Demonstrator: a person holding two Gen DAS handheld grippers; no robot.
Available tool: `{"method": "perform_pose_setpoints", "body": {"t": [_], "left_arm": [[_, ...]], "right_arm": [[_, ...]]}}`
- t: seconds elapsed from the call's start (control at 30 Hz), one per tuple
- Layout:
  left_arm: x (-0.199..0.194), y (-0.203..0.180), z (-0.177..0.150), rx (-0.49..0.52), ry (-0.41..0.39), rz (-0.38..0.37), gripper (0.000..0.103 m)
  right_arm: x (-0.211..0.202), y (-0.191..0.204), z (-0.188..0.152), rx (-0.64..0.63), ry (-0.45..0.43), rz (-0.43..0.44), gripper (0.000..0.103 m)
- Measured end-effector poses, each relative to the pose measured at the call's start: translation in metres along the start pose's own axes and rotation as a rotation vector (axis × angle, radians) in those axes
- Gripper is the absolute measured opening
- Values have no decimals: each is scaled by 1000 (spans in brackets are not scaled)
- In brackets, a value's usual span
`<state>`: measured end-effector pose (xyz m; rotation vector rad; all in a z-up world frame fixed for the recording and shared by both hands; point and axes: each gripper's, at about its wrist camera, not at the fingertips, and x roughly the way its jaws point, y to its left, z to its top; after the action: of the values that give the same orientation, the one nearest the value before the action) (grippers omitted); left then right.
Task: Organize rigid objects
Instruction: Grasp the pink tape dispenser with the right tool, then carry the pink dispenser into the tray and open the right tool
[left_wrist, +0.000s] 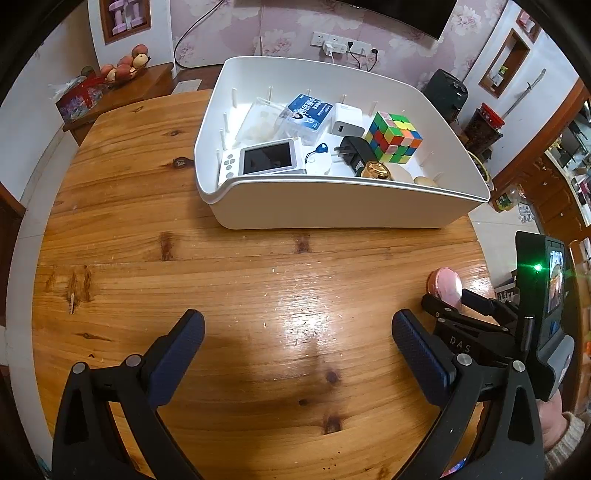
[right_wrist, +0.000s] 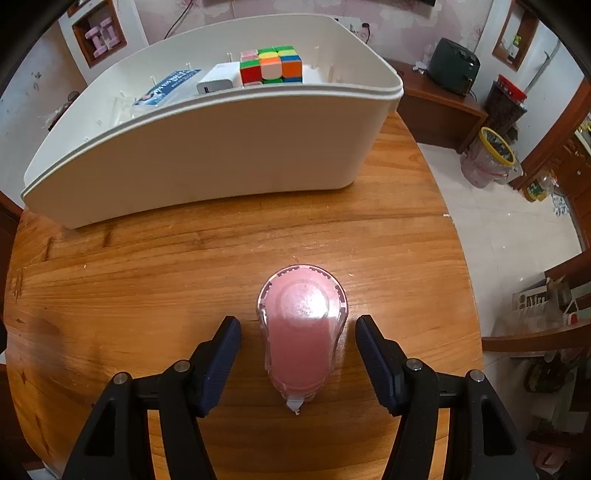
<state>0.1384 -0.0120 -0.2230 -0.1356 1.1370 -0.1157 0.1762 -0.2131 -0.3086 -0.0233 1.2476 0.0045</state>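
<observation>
Floral-papered room, glossy knotty round wooden table (right_wrist: 147, 266), white bin (right_wrist: 207, 147) at 12 o'clock, pink translucent tape dispenser (right_wrist: 301, 339) flat on the wood at 6 o'clock between the parted, untouching right gripper (right_wrist: 298, 360) pads, left gripper (left_wrist: 298, 354) spread wide over bare wood.

Both wrist views steeply downward; share white bin (left_wrist: 332, 206).

We hold the left hand-held gripper (left_wrist: 297, 354) tilted steeply down over the near part of the round wooden worktop (left_wrist: 221, 258), its dark blue ribbed pads spread wide with nothing between them. Our right hand-held gripper (right_wrist: 298, 354) points down near the worktop's right edge, jaws partly apart, pads clear of what lies between. A knitted sleeve cuff (left_wrist: 567, 432) shows behind it.
</observation>
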Motion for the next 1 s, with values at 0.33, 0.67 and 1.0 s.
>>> {"method": "perform_pose_setpoints", "body": {"t": [0.33, 0.67, 1.0], "left_arm": [[6, 2, 1, -7, 22, 37, 101], [-10, 10, 7, -32, -7, 53, 101], [-50, 24, 27, -69, -75, 95, 101]], "right_arm": [[-4, 5, -2, -24, -6, 4, 48], [-28, 17, -2, -39, -25, 30, 48], [-89, 37, 18, -77, -111, 54, 48]]}}
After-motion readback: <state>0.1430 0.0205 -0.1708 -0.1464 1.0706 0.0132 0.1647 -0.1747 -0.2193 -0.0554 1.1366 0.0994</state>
